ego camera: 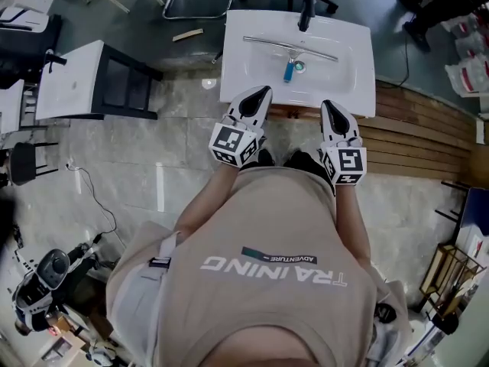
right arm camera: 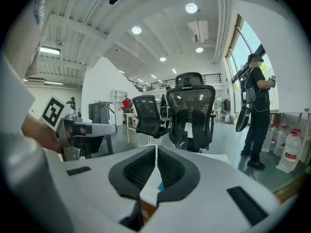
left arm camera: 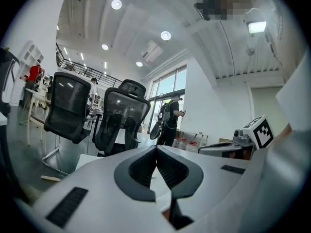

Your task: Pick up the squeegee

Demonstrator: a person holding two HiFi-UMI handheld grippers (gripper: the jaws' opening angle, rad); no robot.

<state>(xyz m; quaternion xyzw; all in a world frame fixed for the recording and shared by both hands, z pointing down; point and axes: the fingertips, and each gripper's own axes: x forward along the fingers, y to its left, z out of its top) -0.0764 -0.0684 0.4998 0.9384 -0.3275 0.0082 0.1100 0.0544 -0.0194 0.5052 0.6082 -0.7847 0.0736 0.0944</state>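
The squeegee [ego camera: 291,55] lies in a white sink basin [ego camera: 351,71] ahead of me, its long metal blade across the basin and its blue handle pointing toward me. My left gripper [ego camera: 264,91] hovers at the basin's near edge, left of the handle, jaws shut and empty. My right gripper [ego camera: 329,105] is over the near edge to the right, also shut on nothing. In the left gripper view the left gripper [left arm camera: 156,147] has its pads meeting at the tips. In the right gripper view a sliver of the blue handle [right arm camera: 160,185] shows below the closed right gripper [right arm camera: 156,147].
A black faucet [ego camera: 306,12] stands at the basin's far edge. Office chairs [right arm camera: 192,111] are beyond it. A second white basin unit [ego camera: 72,82] sits to the left, wooden slats [ego camera: 428,136] to the right. A person [right arm camera: 255,113] stands at the far right.
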